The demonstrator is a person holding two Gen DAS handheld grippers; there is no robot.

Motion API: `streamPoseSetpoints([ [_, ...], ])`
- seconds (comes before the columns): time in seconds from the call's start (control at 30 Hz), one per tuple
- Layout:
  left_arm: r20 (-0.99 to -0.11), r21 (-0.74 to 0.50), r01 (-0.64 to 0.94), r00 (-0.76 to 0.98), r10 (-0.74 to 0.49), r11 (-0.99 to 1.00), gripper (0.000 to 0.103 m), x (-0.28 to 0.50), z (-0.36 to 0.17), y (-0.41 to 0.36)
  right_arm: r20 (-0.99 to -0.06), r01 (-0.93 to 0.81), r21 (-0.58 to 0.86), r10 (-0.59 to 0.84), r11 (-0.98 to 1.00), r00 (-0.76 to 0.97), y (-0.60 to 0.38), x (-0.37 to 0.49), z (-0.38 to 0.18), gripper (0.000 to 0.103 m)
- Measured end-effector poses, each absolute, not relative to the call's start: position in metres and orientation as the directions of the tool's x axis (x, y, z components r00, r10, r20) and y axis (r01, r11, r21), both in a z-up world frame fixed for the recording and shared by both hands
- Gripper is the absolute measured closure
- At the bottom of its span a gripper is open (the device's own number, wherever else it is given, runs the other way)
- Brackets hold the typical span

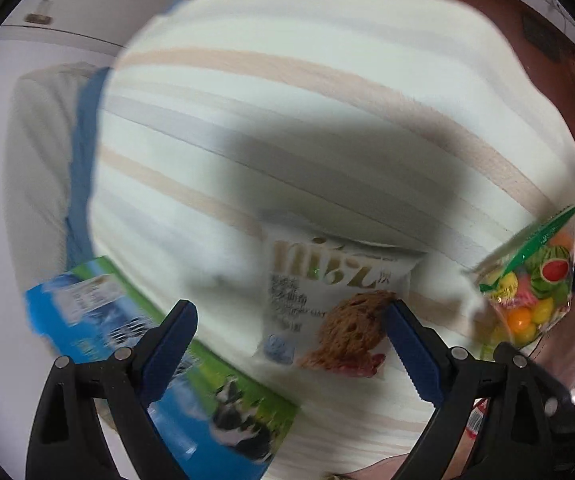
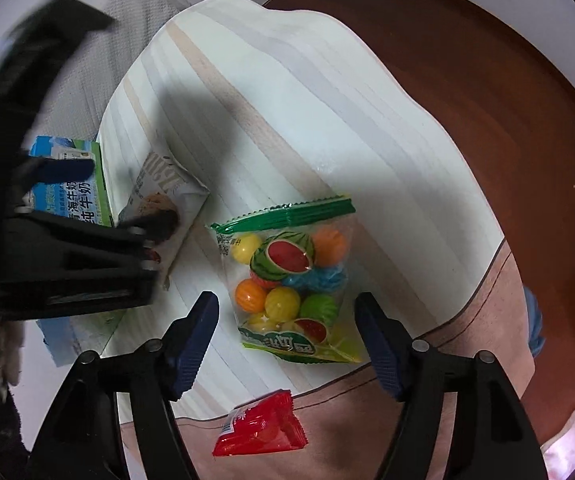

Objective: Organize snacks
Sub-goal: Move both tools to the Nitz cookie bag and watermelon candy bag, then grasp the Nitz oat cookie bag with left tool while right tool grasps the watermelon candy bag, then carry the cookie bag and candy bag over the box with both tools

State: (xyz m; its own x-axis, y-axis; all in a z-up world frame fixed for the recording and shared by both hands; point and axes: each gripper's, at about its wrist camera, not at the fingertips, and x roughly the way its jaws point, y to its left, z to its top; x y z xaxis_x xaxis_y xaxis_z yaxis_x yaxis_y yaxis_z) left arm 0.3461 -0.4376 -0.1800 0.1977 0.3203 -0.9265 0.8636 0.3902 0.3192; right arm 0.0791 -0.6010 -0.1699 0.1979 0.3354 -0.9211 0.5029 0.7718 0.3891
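Note:
A white cookie packet [image 1: 327, 300] lies on the striped cloth [image 1: 287, 120], between the tips of my open left gripper [image 1: 289, 334], which hovers over it. A blue and green milk carton [image 1: 159, 368] lies left of it. In the right wrist view my open right gripper [image 2: 287, 344] straddles the lower end of a clear bag of fruit-shaped candies [image 2: 291, 280]; the bag also shows in the left wrist view [image 1: 531, 292]. A red packet [image 2: 259, 426] lies below it. The left gripper [image 2: 99, 216] sits over the cookie packet [image 2: 159, 200] and carton [image 2: 75, 196].
The striped cloth [image 2: 287, 100] covers a pink surface [image 2: 367, 400]. Dark wooden floor [image 2: 467, 80] lies to the right. A white mesh fabric [image 2: 91, 72] lies off the cloth's upper left. A white wall [image 1: 27, 60] is at the left.

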Motion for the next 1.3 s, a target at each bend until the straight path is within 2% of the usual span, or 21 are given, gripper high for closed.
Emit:
streamPoseSetpoints([
  [0.1, -0.935, 0.275, 0.866, 0.141, 0.325, 0.417, 0.007, 0.349, -0.191, -0.439, -0.918, 0.509, 0.395, 0.345, 0.765, 0.194, -0.603, 0.077, -0.173, 0.03],
  [0.33, -0.938, 0.277, 0.87, 0.152, 0.312, 0.408, 0.009, 0.35, -0.2, -0.437, -0.93, 0.496, 0.367, 0.328, 0.787, 0.169, -0.592, 0.084, -0.182, 0.03],
  [0.43, -0.951, 0.244, 0.868, 0.128, 0.282, 0.432, 0.031, 0.344, -0.196, -0.433, -0.941, 0.485, 0.338, 0.301, 0.807, 0.156, -0.581, 0.088, -0.184, 0.03],
  [0.47, -0.952, 0.247, 0.865, 0.132, 0.277, 0.437, 0.032, 0.341, -0.193, -0.431, -0.944, 0.482, 0.329, 0.292, 0.812, 0.153, -0.578, 0.089, -0.185, 0.03],
  [0.53, -0.948, 0.279, 0.858, 0.173, 0.268, 0.432, 0.032, 0.337, -0.19, -0.431, -0.953, 0.477, 0.302, 0.262, 0.826, 0.15, -0.57, 0.092, -0.186, 0.034],
  [0.6, -0.946, 0.298, 0.846, 0.199, 0.256, 0.442, 0.032, 0.332, -0.184, -0.429, -0.964, 0.467, 0.267, 0.223, 0.843, 0.148, -0.559, 0.095, -0.189, 0.043],
  [0.7, -0.95, 0.293, 0.831, 0.2, 0.238, 0.473, 0.032, 0.331, -0.175, -0.424, -0.967, 0.454, 0.249, 0.194, 0.855, 0.165, -0.552, 0.093, -0.184, 0.048],
  [0.93, -0.966, 0.258, 0.773, 0.191, 0.175, 0.58, 0.032, 0.341, -0.148, -0.402, -0.961, 0.457, 0.262, 0.185, 0.85, 0.208, -0.544, 0.088, -0.163, 0.05],
  [1.3, -0.977, 0.09, 0.638, 0.206, -0.056, 0.765, 0.032, 0.347, -0.057, -0.344, -0.923, 0.376, 0.323, 0.201, 0.869, 0.328, -0.528, 0.092, -0.086, 0.05],
])
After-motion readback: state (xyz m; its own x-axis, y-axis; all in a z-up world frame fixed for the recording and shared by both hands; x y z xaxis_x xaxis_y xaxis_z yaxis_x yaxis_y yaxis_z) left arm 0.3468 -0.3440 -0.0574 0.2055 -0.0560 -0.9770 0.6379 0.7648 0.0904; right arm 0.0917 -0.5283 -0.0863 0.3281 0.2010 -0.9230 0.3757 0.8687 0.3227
